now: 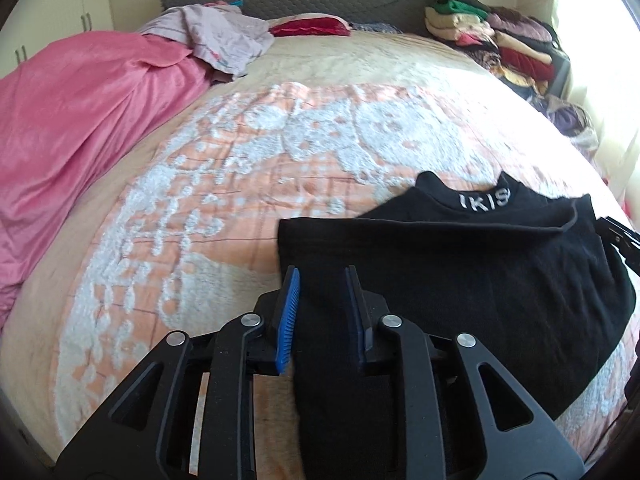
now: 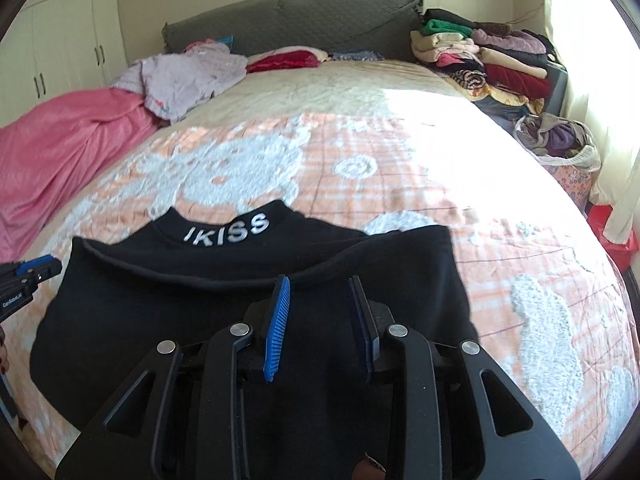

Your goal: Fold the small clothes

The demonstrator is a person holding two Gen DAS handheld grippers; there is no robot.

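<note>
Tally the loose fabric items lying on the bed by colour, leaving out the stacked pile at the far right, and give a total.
Black: 1, the IKISS top under the open left gripper and open right gripper
Pink: 1, the pink blanket
Lilac: 1, the crumpled lilac garment
Red: 1, the red cushion
Total: 4
</note>
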